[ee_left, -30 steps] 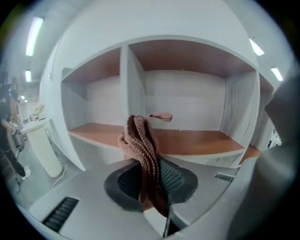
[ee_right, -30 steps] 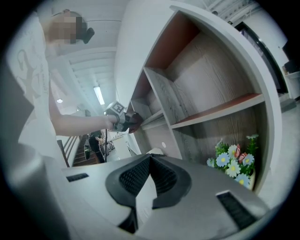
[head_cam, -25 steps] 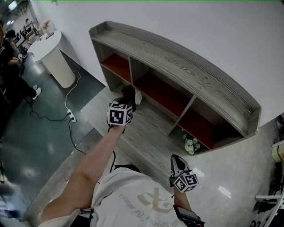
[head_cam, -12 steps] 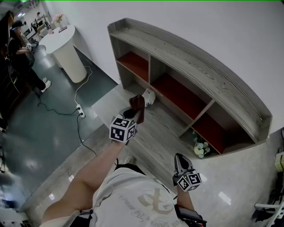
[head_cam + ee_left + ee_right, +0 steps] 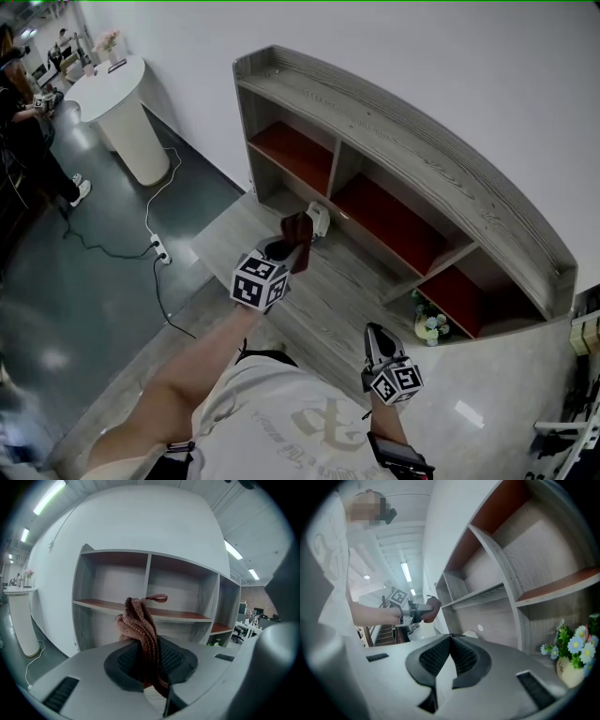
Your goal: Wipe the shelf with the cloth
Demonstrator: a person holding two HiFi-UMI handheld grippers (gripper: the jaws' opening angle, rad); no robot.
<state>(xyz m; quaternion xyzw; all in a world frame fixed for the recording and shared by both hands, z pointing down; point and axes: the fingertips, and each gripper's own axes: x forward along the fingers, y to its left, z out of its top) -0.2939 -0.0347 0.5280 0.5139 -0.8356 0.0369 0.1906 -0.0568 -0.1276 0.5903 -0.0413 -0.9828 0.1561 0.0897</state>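
Left tongs (image 5: 287,249) are clamped on the cloth (image 5: 298,231), a reddish knitted rag bunched upright between the pads with a loop flopping off its top. Most of the fabric stands proud of the tips, presumably so that rag rather than plastic meets the wood. The cloth hangs in the air in front of the shelf (image 5: 403,141), near its left bays, touching nothing. The shelf is a low grey wood-grain unit against the white wall, with open bays and red-brown boards. The left gripper view looks squarely into the left and middle bays, so I judge the arm is lined up for a first pass there, wiping not yet begun. Right tongs (image 5: 377,339) are together with nothing between them, held low near the person's body and well apart from the cloth; idle, likely parked out of the working arm's way. A small flower pot (image 5: 429,326) sits at the foot of the right bay, inside or just in front I cannot tell. A small white object (image 5: 319,220) lies by the middle bay. Either could be knocked on a low sweep.
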